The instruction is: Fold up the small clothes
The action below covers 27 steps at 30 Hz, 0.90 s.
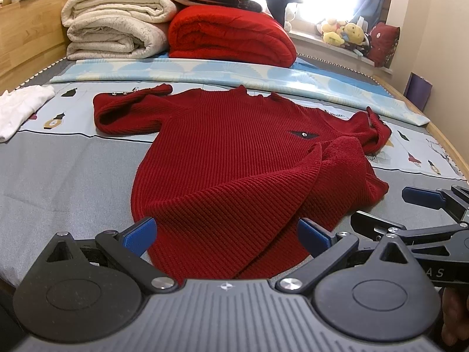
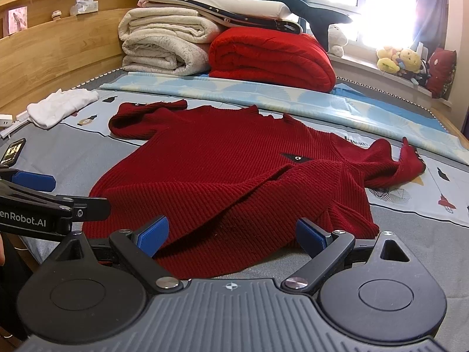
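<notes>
A dark red knitted sweater (image 1: 234, 158) lies on the bed (image 1: 58, 176), with its front side up and its collar pointing to the far end. Its left sleeve is folded near the shoulder, the right sleeve is crumpled at the side, and the lower right part of the body is turned over onto the front. A small dark patch (image 1: 303, 135) sits on the chest.

The left gripper (image 1: 227, 234) is just before the hem, its two blue fingers wide apart and holding nothing. The right gripper (image 2: 231, 233) is beside it at the same hem, also spread open and empty.

A white garment (image 1: 20, 108) lies well apart at the left side. At the far end are a folded red blanket (image 1: 231, 38) and cream blankets (image 1: 114, 26). Soft toys (image 2: 401, 60) sit on the window sill, and a phone (image 2: 13, 150) lies at the left edge of the bed.
</notes>
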Motion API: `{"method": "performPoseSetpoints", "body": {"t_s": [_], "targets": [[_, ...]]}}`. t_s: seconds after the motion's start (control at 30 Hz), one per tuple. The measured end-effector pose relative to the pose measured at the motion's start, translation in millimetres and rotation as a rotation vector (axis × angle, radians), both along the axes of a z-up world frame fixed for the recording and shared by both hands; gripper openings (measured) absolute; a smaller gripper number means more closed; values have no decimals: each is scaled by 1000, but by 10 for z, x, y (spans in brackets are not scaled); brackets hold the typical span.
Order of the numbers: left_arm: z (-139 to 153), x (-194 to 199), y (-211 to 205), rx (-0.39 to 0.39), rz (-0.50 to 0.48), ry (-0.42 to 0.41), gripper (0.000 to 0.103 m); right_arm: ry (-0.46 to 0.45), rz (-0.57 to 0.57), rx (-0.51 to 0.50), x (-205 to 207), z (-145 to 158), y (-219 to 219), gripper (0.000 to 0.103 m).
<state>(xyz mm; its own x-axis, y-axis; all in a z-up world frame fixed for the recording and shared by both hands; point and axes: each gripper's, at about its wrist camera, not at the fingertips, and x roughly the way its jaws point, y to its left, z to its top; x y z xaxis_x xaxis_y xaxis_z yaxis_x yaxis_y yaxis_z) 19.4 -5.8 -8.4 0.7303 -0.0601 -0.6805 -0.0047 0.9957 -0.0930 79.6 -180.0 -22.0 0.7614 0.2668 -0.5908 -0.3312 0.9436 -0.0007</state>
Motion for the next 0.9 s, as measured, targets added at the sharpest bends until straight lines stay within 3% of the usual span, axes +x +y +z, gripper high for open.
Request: {"method": "performPoseSetpoints", "body": {"t_s": [0.73, 0.8, 0.87, 0.9], "targets": [[-32, 12, -4, 26, 5, 5, 102, -12, -17, -9, 2, -12, -30, 94], [55, -15, 50, 64, 11, -54, 93, -27, -20, -20, -5, 7, -35, 88], [155, -9, 179, 80, 4, -94, 69, -59, -37, -19, -4, 59, -113, 79], [198, 27, 265, 73, -2, -93, 64, -75, -49, -8, 6, 106, -175, 71]]}}
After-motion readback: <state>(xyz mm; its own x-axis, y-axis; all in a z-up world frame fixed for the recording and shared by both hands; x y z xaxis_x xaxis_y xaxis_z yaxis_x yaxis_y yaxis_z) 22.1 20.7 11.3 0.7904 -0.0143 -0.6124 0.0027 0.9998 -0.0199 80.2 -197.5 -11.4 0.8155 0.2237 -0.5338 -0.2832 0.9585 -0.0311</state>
